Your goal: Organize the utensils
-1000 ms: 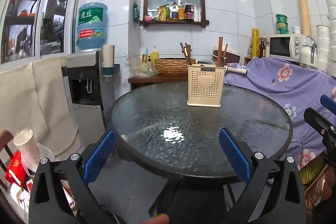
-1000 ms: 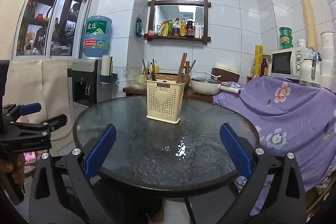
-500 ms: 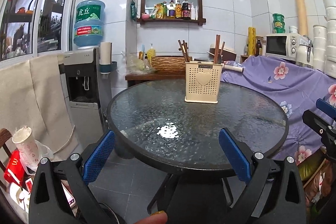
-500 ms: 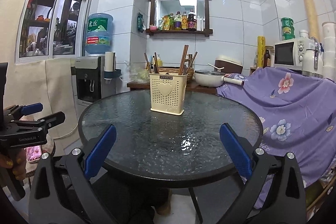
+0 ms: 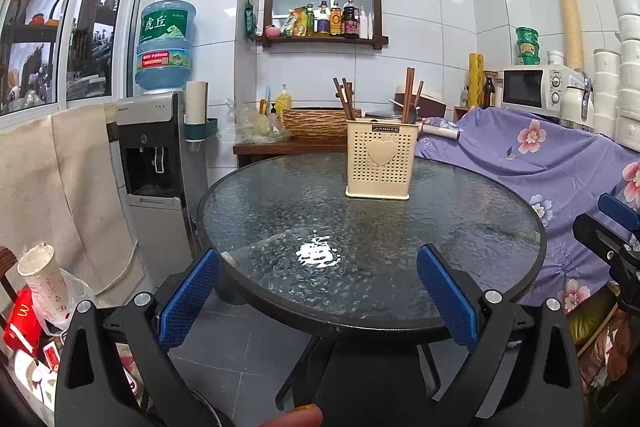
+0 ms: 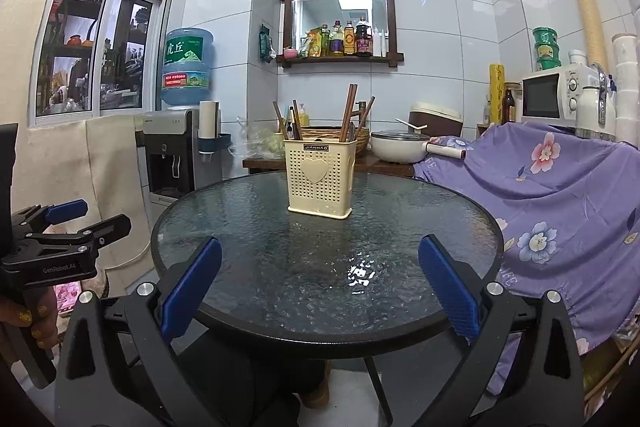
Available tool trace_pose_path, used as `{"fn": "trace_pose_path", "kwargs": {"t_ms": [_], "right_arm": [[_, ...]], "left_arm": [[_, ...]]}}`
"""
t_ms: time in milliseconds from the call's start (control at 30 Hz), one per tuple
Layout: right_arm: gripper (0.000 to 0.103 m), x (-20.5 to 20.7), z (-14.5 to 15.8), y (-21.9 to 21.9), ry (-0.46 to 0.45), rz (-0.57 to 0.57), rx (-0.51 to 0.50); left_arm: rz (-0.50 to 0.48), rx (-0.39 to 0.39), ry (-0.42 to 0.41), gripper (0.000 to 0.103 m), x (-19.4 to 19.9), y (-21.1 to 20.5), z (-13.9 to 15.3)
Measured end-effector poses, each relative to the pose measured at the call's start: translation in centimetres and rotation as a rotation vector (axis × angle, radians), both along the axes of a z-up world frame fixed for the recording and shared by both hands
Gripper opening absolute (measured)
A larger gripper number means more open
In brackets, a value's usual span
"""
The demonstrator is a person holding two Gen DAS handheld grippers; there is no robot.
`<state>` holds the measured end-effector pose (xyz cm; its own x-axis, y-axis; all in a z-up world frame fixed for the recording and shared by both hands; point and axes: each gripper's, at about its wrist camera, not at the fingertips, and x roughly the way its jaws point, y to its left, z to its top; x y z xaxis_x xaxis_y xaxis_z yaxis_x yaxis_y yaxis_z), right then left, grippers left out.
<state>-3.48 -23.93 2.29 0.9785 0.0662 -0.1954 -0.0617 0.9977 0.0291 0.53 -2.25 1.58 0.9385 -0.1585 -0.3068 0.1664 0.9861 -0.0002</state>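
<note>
Right now the left claw is spread wide and holds nothing. So is the right claw. Both hang near the edge of the round glass table. Far across the table stands a cream holder, upright, with brown chopsticks poking out of its top.

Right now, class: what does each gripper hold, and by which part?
Nothing. The left gripper and right gripper are both open and empty; the chopsticks stand in the holder.
</note>
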Motion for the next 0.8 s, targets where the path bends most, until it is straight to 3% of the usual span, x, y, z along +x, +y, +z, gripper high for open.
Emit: {"fn": "trace_pose_path", "kwargs": {"t_ms": [800], "right_arm": [[0.097,0.18,0.13,0.09,0.003,0.007,-0.003]], "left_arm": [[-0.013,0.000,0.015,0.097,0.36,-0.19,-0.19]]}}
